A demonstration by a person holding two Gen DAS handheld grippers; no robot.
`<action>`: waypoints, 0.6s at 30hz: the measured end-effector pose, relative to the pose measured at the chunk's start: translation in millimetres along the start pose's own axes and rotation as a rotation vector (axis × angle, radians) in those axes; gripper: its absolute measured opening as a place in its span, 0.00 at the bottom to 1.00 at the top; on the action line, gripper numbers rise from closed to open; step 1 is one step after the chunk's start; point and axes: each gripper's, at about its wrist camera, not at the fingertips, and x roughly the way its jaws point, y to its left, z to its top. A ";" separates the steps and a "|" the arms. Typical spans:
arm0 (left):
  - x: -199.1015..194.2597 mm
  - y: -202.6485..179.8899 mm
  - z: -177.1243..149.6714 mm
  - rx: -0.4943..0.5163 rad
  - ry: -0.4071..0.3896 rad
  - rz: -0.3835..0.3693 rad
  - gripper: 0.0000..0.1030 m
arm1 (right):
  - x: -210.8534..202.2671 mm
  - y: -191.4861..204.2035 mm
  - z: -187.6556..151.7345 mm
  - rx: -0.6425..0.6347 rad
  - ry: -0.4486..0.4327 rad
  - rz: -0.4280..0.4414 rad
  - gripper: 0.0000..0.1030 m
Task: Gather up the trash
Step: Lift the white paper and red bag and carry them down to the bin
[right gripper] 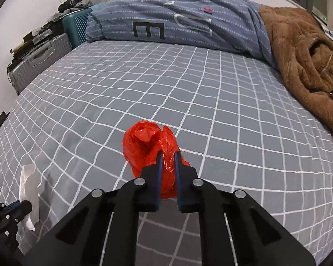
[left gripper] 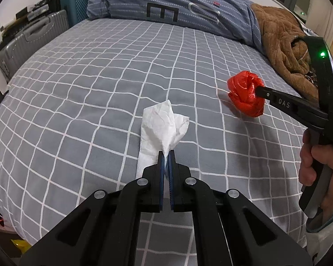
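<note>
Two handheld grippers work over a bed covered with a grey sheet point(left gripper: 88, 93) checked in thin white lines. The left gripper point(left gripper: 166, 155) has its two blue-padded jaws pinched tight on the lower corner of a crumpled white tissue point(left gripper: 164, 126), which fans out above the jaw tips over the middle of the sheet. To its right, the right gripper point(right gripper: 167, 155) has its jaws closed on a crumpled red plastic bag point(right gripper: 148, 148); the bag bulges out ahead of and between the pads, over the sheet. In the left wrist view the same red bag point(left gripper: 244, 96) sits on the end of the right gripper's black fingers, and a person's hand point(left gripper: 317, 161) grips that tool's handle at the right edge. In the right wrist view the tissue point(right gripper: 30, 186) shows at the far left, held in the other tool. At the head of the bed lies a bunched blue striped duvet point(right gripper: 177, 17), with a brown fleece blanket point(right gripper: 299, 62) heaped along the right side. Beside the bed on the left stand a silver suitcase point(right gripper: 40, 64) and a teal suitcase point(right gripper: 74, 26).
</note>
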 end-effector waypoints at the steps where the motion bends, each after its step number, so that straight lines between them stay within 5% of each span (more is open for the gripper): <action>1: -2.5 -1.0 -0.3 0.001 -0.002 0.000 0.03 | -3.9 -0.2 -0.7 0.001 0.000 0.002 0.09; 18: -68.6 -37.4 -24.7 0.043 -0.028 -0.049 0.03 | -122.8 -41.6 -54.9 0.090 -0.039 -0.025 0.09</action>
